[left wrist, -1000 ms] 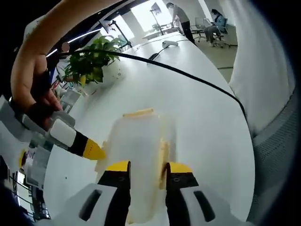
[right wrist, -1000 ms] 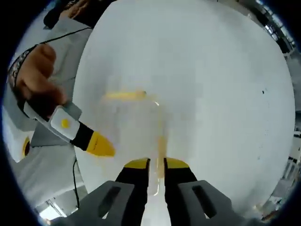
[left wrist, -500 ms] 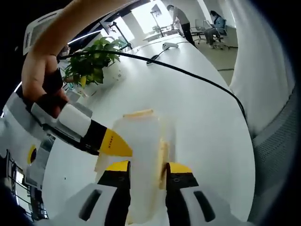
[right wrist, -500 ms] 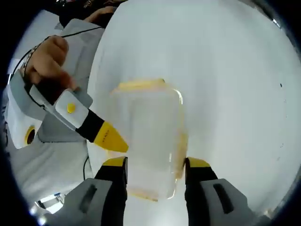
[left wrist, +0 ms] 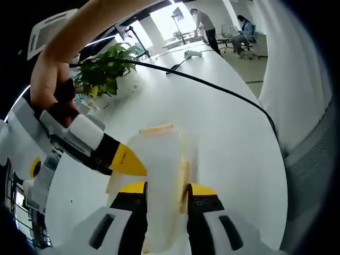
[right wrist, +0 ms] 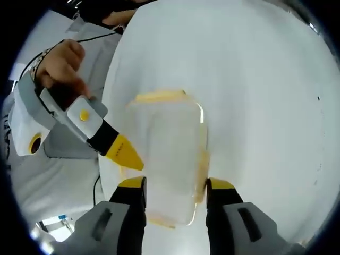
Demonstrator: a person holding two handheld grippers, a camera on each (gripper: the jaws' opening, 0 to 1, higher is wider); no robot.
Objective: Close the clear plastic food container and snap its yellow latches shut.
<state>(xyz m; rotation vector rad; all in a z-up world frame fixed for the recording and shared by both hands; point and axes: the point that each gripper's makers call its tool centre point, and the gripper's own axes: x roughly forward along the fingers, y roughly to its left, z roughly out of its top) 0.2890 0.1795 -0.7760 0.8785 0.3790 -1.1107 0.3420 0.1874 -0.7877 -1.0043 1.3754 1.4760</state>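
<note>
The clear plastic container point(left wrist: 159, 154) lies on the white table point(left wrist: 228, 138), lid on top. A yellow latch point(left wrist: 156, 128) shows at its far end and another point(left wrist: 184, 172) along its right side. My left gripper point(left wrist: 167, 188) is shut on the container's near end, which fills the gap between the jaws. The right gripper point(left wrist: 126, 160) reaches in from the left, its yellow tip against the container's side. In the right gripper view the container point(right wrist: 170, 143) lies between the wide-apart jaws of my right gripper point(right wrist: 176, 184), which is open. The left gripper point(right wrist: 125, 154) touches its left edge.
A potted plant point(left wrist: 101, 69) stands at the back left and a black cable point(left wrist: 212, 85) crosses the table behind the container. People sit at desks point(left wrist: 204, 21) far off. A hand point(right wrist: 61, 64) holds the left gripper; a person's shirt point(left wrist: 308, 133) borders the table's right.
My right gripper's jaws went from nearly shut to wide open and now straddle the container's end. The left gripper kept its hold without moving.
</note>
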